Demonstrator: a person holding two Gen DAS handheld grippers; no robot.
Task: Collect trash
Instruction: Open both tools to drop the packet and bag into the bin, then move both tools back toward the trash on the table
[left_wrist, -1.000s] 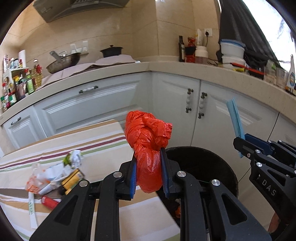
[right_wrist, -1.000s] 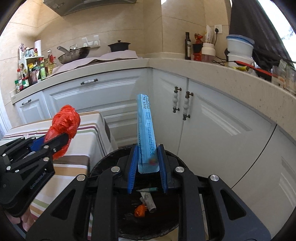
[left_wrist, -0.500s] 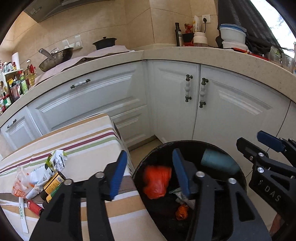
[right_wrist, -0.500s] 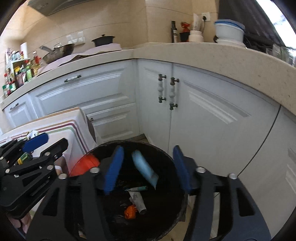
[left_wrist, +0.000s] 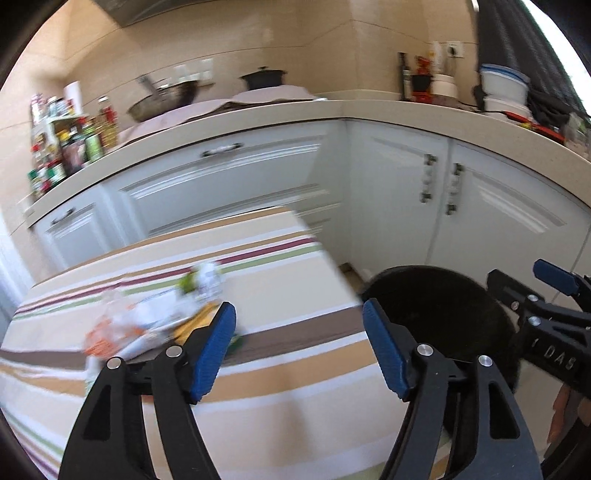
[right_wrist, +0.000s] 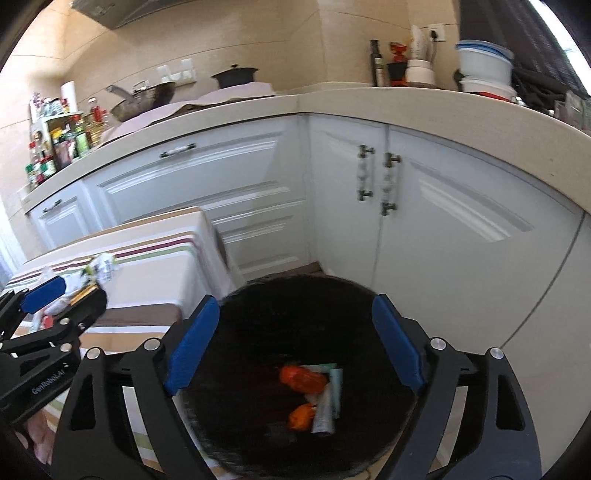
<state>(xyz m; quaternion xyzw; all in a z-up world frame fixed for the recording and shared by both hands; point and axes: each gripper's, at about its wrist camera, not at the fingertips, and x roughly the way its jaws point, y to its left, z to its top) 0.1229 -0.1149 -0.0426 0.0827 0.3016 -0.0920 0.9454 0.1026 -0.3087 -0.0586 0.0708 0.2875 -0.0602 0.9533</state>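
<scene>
Both hand-held grippers hang spread and empty: the left hand-held gripper (left_wrist: 299, 350) over the striped-cloth worktop (left_wrist: 295, 406), the right hand-held gripper (right_wrist: 295, 347) above the round black trash bin (right_wrist: 258, 314). Orange plastic wads (right_wrist: 301, 378) and a pale tube already lie inside, seen only from the right wrist. A blurred heap of wrappers (left_wrist: 155, 321) on the worktop remains, clearest from the left wrist.

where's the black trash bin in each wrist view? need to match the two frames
Left wrist: black trash bin sits lower right, beyond the right finger, its inside dark.
Right wrist: bin fills the lower centre between the open fingers, trash at the bottom.
Shared landmark: the striped tablecloth just left of the bin.
</scene>
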